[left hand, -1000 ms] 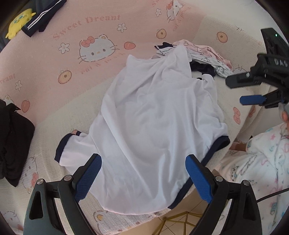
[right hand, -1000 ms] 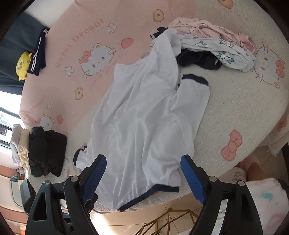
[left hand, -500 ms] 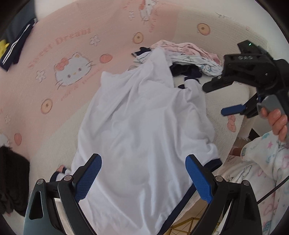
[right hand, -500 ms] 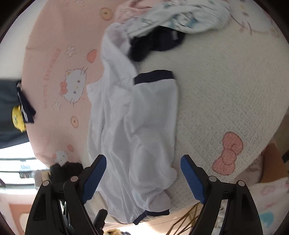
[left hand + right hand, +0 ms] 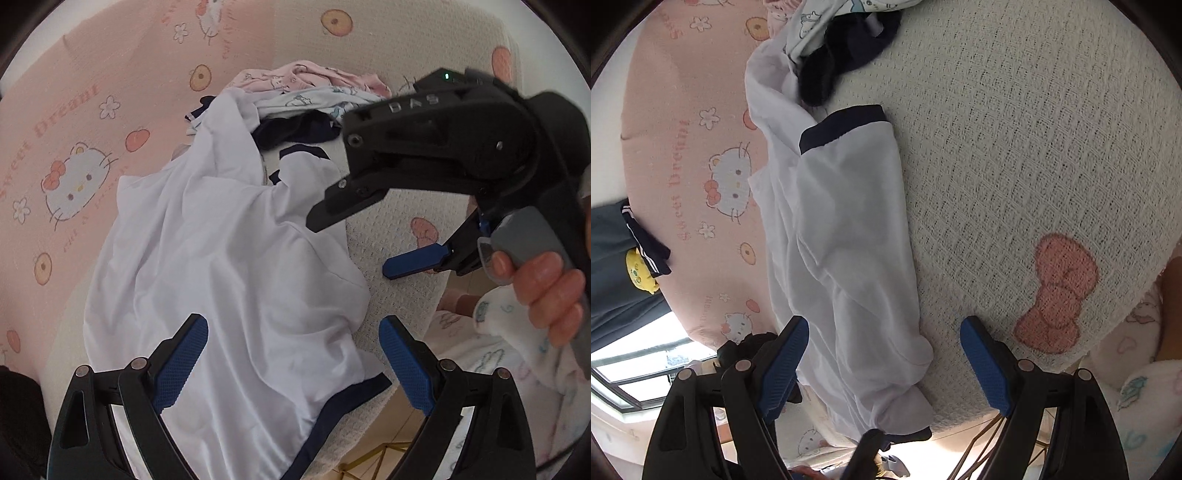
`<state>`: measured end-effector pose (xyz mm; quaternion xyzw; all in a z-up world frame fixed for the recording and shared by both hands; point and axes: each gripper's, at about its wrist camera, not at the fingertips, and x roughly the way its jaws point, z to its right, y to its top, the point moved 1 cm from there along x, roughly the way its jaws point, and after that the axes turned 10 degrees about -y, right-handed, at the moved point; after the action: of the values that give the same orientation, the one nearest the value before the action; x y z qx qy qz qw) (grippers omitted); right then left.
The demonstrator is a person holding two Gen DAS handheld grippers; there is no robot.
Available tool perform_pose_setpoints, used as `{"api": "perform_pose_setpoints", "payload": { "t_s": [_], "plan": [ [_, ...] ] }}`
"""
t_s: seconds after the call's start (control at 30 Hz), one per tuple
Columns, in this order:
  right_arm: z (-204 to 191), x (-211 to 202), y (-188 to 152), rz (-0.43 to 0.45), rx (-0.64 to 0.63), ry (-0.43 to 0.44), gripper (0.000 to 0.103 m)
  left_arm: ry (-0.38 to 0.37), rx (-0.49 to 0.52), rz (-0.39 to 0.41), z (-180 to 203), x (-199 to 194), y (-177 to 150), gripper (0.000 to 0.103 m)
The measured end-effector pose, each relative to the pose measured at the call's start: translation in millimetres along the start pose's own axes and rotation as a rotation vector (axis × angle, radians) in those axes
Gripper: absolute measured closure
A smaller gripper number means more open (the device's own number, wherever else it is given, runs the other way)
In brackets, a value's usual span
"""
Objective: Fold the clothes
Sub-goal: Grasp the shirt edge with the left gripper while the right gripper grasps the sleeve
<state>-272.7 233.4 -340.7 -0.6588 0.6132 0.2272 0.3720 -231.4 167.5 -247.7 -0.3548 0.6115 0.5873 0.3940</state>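
Pink Hello Kitty blanket (image 5: 92,122) w/ "Sweet Dream" text, next to cream waffle-weave blanket (image 5: 1015,147) w/ pink bow (image 5: 1056,291). Yellow plush toy (image 5: 641,271) at far edge. Window (image 5: 635,365) beyond.

A pink-and-cream cartoon-cat blanket (image 5: 399,221) carries a rumpled white shirt (image 5: 229,258) and a clothes heap (image 5: 306,96).

So the white shirt (image 5: 229,258) with navy trim is lying spread out but pretty rumpled, loads of creases across the body. One sleeve (image 5: 849,155) with its navy cuff lies out flat to the side, and the navy-edged hem (image 5: 332,410) hangs off the near edge. Its top end runs into a small heap of other clothes (image 5: 314,99): pink, a white print, something navy.
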Motion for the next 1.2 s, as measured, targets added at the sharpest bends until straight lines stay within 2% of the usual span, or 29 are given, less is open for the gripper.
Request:
{"api": "perform_pose_setpoints", "payload": {
  "t_s": [0.2,0.27,0.3,0.33,0.4,0.53,0.7,0.73,0.77,0.9,1.0,1.07,1.1,1.13,1.2],
  "plan": [
    [9.4,-0.1,-3.2,-0.045,0.045,0.055,0.023,0.003,0.077,-0.028,10.2,14.1,-5.3,0.010],
    [10.1,1.8,-4.1,-0.053,0.051,0.050,0.023,-0.021,0.064,-0.034,6.4,22.0,-8.8,0.029],
    [10.3,3.0,-4.9,-0.056,0.053,0.048,0.024,-0.032,0.045,-0.055,3.3,27.9,-10.8,0.045],
    [8.8,5.1,-6.2,-0.063,0.047,0.049,0.024,-0.030,0.030,-0.076,0.3,33.4,-12.7,0.055],
    [5.7,9.2,-8.9,-0.077,0.035,0.050,0.024,-0.022,0.011,-0.090,-4.5,39.8,-15.9,0.065],
    [-6.4,17.3,-13.1,-0.090,-0.029,0.032,0.024,-0.052,-0.027,-0.055,-13.8,31.8,-18.1,0.073],
    [-14.2,27.9,-11.8,-0.088,-0.043,0.008,0.025,-0.092,-0.111,-0.054,-31.8,28.2,-19.1,0.073],
    [-14.4,28.9,-11.8,-0.083,-0.039,0.011,0.029,-0.103,-0.129,-0.054,-35.4,27.5,-19.9,0.073],
    [-13.1,29.9,-11.9,-0.081,-0.032,0.012,0.038,-0.116,-0.148,-0.054,-39.0,26.8,-20.8,0.073],
    [-7.6,33.9,-12.5,-0.074,-0.006,0.016,0.046,-0.113,-0.176,-0.051,-48.3,22.7,-24.0,0.073],
    [-5.3,36.9,-13.0,-0.059,0.015,-0.004,0.064,-0.101,-0.176,-0.060,-51.3,22.7,-25.6,0.073],
    [-3.4,39.6,-14.5,-0.052,0.019,-0.031,0.083,-0.110,-0.191,-0.060,-52.4,22.9,-25.7,0.073],
    [-2.6,40.3,-15.2,-0.049,0.022,-0.041,0.084,-0.114,-0.202,-0.060,-52.6,23.0,-25.5,0.073],
    [-5.3,38.1,-14.8,-0.041,0.010,-0.022,0.091,-0.120,-0.216,-0.061,-53.4,24.0,-24.5,0.073],
    [-10.9,33.7,-14.1,-0.027,-0.014,0.018,0.094,-0.127,-0.231,-0.063,-56.4,23.9,-20.8,0.072]
  ]
}}
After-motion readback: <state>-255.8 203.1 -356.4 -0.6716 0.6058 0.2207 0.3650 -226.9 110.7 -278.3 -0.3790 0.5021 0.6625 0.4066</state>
